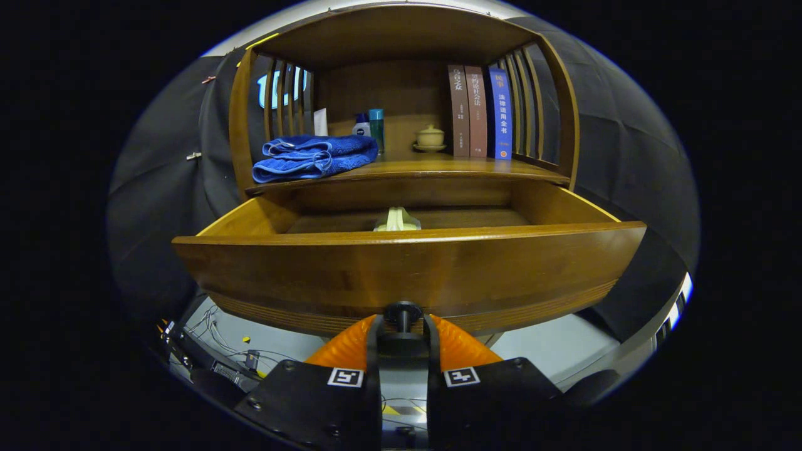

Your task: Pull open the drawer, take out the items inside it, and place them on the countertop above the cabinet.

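Observation:
The wooden drawer (407,269) stands pulled out of the cabinet, its front panel right before me. A small black knob (403,311) sticks out low on that panel, and my gripper (403,332) is shut on the knob, the two orange fingers (348,347) pressing its stem from either side. Inside the drawer a pale yellow-green item (397,220) peeks over the front rim, its lower part hidden. The countertop (438,166) above the drawer carries a folded blue towel (313,158) on its left.
On the countertop stand two small bottles (369,125), a cream lidded cup on a saucer (430,138) and three upright books (479,113) at the right. Slatted wooden sides enclose the shelf. Cables and a grey floor (250,351) lie below the drawer.

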A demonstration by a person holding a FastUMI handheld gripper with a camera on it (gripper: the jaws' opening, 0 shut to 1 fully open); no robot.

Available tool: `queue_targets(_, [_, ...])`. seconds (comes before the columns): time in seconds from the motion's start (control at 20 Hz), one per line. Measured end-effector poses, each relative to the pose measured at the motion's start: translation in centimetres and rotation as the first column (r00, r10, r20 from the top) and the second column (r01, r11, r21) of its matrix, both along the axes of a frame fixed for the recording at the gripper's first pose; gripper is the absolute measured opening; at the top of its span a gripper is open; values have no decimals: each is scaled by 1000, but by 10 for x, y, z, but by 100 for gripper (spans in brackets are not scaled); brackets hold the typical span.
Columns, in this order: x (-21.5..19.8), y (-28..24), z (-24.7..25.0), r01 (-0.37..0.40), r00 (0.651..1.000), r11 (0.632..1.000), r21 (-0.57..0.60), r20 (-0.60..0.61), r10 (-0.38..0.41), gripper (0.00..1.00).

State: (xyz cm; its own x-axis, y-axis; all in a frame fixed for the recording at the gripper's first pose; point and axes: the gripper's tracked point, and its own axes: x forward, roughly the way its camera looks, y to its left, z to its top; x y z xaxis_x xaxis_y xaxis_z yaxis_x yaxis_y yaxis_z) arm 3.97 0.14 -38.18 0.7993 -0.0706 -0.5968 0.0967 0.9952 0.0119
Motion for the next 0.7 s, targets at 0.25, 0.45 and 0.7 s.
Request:
queue_targets(0.25, [-22, 0, 3, 9, 1000, 1000, 8, -23, -9, 32])
queue_targets(0.45, [-31, 1, -1, 8, 999, 1000, 9, -43, -8, 32])
queue_targets(0.7, [-36, 2, -9, 4, 998, 1000, 2, -59, -4, 33])
